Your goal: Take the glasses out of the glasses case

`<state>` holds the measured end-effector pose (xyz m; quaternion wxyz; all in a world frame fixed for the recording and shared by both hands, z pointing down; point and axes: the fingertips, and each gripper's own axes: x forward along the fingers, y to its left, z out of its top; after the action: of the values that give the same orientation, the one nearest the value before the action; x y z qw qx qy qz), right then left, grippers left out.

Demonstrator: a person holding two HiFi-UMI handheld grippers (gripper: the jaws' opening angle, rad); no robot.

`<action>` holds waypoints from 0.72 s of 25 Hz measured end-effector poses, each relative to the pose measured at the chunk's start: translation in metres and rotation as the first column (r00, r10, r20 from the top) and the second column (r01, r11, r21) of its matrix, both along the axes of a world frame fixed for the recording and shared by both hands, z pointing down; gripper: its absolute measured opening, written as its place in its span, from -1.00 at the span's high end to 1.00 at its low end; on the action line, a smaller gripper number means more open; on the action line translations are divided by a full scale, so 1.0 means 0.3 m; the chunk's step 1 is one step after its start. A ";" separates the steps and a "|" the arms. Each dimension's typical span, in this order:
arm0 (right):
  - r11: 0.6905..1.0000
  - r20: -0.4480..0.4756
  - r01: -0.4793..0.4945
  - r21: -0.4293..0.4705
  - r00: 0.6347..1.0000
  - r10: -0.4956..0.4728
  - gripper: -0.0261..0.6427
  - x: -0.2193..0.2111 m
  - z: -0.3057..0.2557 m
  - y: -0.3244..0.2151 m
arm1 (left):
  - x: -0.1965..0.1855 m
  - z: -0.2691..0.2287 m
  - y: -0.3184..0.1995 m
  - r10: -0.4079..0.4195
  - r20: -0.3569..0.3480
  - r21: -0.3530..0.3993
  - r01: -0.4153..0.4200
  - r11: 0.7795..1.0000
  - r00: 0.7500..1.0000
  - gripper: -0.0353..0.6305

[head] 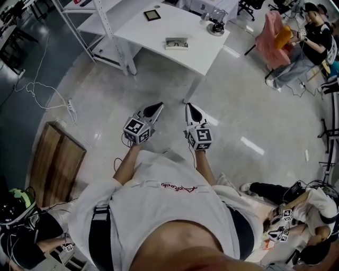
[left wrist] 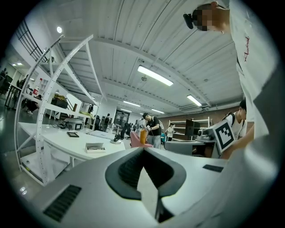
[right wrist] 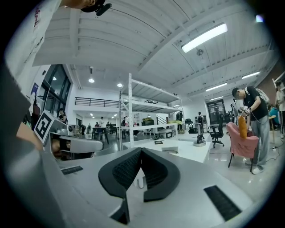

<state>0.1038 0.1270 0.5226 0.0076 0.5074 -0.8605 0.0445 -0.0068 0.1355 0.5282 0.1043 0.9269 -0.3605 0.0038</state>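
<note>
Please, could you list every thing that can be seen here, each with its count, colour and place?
table: one, white, ahead across the floor
glasses case: one, pale, on the table's near edge
flat frame: one, dark, farther back on the table
device: one, dark, table's right end
shelf rack: one, white, left of the table
board: one, brown wood, floor at left
chair: one, pink, right of the table
seated person: one, dark top, far right
left tool: one, pale grey, shut, empty
right tool: one, pale grey, shut, empty
</note>
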 end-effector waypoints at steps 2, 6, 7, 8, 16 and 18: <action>1.000 -0.001 0.007 -0.001 1.000 -0.007 0.84 0.004 0.011 -0.002 | 0.001 0.012 0.003 -0.013 -0.015 -0.007 0.013 1.000 1.000 0.82; 1.000 0.002 0.015 -0.006 1.000 -0.015 0.84 0.010 0.027 -0.021 | 0.007 0.031 -0.007 -0.023 -0.009 -0.017 0.023 1.000 1.000 0.82; 1.000 0.002 0.016 -0.008 1.000 -0.016 0.84 0.012 0.033 -0.027 | 0.011 0.036 -0.011 -0.023 -0.009 -0.019 0.023 1.000 1.000 0.82; 1.000 0.001 0.015 -0.012 1.000 -0.015 0.84 0.016 0.040 -0.035 | 0.015 0.041 -0.018 -0.022 -0.008 -0.020 0.022 1.000 1.000 0.82; 1.000 -0.008 0.001 -0.030 1.000 -0.001 0.84 0.010 0.081 -0.138 | 0.039 0.082 -0.125 0.008 -0.007 -0.036 -0.008 0.999 1.000 0.82; 0.999 -0.009 -0.008 -0.033 1.000 0.007 0.84 0.015 0.085 -0.187 | 0.051 0.081 -0.182 0.019 -0.015 -0.035 -0.020 0.999 1.000 0.82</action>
<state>0.1083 0.0708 0.5482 0.0199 0.5106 -0.8577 0.0566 0.0084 0.0810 0.5525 0.1230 0.9284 -0.3506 0.0044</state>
